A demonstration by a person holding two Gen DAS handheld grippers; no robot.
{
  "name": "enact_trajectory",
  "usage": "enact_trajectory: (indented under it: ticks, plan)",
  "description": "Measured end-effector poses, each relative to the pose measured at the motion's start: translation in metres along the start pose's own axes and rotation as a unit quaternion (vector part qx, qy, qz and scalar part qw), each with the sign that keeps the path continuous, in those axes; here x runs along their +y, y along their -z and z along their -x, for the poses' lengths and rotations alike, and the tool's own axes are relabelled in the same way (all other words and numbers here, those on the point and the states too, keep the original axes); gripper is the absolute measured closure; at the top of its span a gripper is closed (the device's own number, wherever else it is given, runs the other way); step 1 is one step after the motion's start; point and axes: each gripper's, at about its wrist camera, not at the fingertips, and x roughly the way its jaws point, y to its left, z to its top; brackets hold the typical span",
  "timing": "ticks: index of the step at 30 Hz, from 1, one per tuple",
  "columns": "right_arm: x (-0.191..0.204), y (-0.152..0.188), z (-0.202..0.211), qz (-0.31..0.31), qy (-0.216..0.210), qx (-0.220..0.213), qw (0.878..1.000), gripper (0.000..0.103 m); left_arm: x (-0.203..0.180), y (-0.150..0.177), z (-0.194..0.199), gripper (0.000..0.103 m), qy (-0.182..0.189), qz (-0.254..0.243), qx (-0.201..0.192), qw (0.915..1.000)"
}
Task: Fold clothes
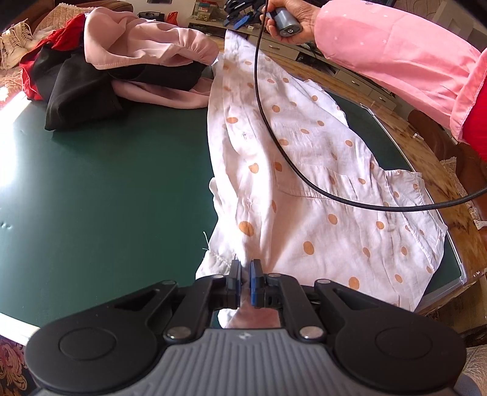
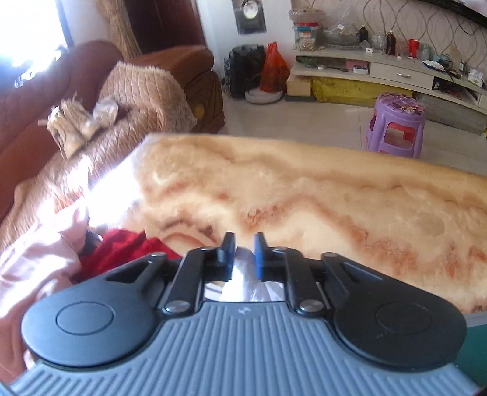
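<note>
A white garment with orange dots lies spread lengthwise on the green mat. My left gripper is shut on its near edge, with the cloth pinched between the pads. The garment's far end rises toward my right gripper, held by a hand in a pink sleeve. In the right wrist view, the right gripper has its fingers a little apart. A bunch of white fabric sits between them, and the pads do not look pressed on it.
A pile of pink, black and red clothes lies at the mat's far left. A black cable hangs over the garment. Beyond the marble table top are a brown sofa and a purple stool.
</note>
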Motion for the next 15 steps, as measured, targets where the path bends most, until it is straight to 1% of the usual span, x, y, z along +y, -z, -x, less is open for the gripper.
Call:
enact_trajectory:
  ticks: [1, 3, 7, 8, 11, 13, 15]
  plan:
    - [0.002, 0.006, 0.002, 0.003, -0.007, -0.009, 1.0, 0.069, 0.0, 0.0, 0.001, 0.098, 0.0, 0.0, 0.001, 1.0]
    - [-0.009, 0.015, 0.01, -0.017, -0.023, -0.015, 0.999, 0.063, 0.002, 0.001, 0.0, 0.098, 0.003, 0.0, 0.001, 1.0]
    - [-0.056, 0.034, 0.042, -0.042, -0.027, -0.023, 0.998, 0.061, 0.005, 0.002, 0.0, 0.098, 0.01, 0.0, 0.003, 0.9999]
    - [-0.071, 0.04, 0.05, -0.05, -0.029, -0.02, 0.998, 0.06, 0.005, 0.002, 0.0, 0.098, 0.011, -0.001, 0.004, 0.9999]
    - [-0.106, 0.055, 0.06, -0.05, -0.026, 0.008, 0.998, 0.06, 0.005, 0.003, 0.001, 0.098, 0.01, -0.003, 0.006, 0.9999]
    - [-0.116, 0.064, 0.058, -0.05, -0.02, 0.022, 0.998, 0.06, 0.005, 0.004, 0.001, 0.098, 0.008, -0.001, 0.006, 1.0]
    - [-0.112, 0.071, 0.054, -0.058, -0.039, 0.028, 0.997, 0.06, 0.004, 0.005, 0.002, 0.098, 0.004, 0.001, 0.006, 1.0]
